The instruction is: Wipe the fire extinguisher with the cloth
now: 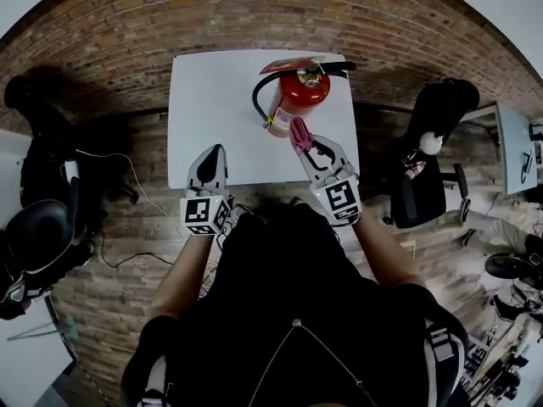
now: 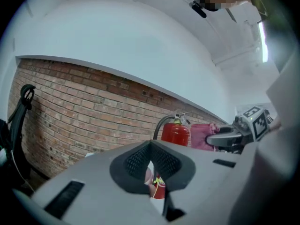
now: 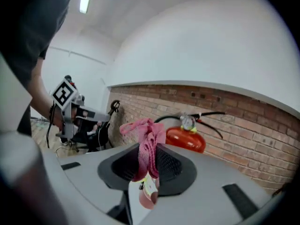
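Note:
A red fire extinguisher (image 1: pixel 297 91) with a black hose stands upright at the far right of the white table (image 1: pixel 212 100). My right gripper (image 1: pixel 304 147) is shut on a pink cloth (image 1: pixel 298 131) and holds it just in front of the extinguisher's body. The right gripper view has the cloth (image 3: pixel 147 151) pinched between the jaws, with the extinguisher (image 3: pixel 186 138) beyond. My left gripper (image 1: pixel 210 161) hovers over the table's near edge, shut with nothing in it. From the left gripper view I see the extinguisher (image 2: pixel 176 132), the cloth (image 2: pixel 201 135) and the right gripper (image 2: pixel 220 136).
A black office chair (image 1: pixel 428 172) stands right of the table. Dark gear and a chair (image 1: pixel 38 219) fill the left side, with a cable (image 1: pixel 127 189) running across the brick-patterned floor. A brick wall (image 2: pixel 79 107) rises behind the table.

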`<action>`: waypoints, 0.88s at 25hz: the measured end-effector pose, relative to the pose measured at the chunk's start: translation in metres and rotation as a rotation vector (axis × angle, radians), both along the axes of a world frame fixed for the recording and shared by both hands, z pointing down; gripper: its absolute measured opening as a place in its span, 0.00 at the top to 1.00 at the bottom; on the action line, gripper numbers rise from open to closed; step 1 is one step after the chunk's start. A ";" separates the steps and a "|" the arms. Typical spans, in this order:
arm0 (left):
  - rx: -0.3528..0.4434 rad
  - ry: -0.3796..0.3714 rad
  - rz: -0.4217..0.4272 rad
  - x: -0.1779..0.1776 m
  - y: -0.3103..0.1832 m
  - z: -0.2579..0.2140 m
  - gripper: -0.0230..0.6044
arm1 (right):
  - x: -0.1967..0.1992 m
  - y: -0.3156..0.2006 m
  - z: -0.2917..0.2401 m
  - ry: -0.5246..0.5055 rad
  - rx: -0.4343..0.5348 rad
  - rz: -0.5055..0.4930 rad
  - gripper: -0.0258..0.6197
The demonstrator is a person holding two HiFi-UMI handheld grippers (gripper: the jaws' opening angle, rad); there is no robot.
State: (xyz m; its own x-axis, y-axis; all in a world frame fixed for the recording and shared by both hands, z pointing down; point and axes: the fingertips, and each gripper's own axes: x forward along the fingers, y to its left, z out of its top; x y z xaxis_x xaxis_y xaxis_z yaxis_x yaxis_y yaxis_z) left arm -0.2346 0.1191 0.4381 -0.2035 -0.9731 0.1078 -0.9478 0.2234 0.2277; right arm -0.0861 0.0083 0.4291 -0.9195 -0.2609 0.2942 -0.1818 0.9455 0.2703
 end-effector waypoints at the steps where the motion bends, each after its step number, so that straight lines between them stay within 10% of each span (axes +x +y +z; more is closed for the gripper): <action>1: 0.008 -0.021 0.004 0.004 -0.007 -0.006 0.95 | 0.005 -0.002 -0.014 -0.035 0.004 -0.006 0.80; 10: 0.076 -0.158 0.010 0.057 -0.057 -0.059 0.95 | 0.064 -0.039 -0.085 -0.252 -0.007 -0.037 0.80; 22: 0.065 -0.195 0.011 0.154 -0.099 -0.078 0.95 | 0.136 -0.084 -0.086 -0.289 -0.199 -0.083 0.80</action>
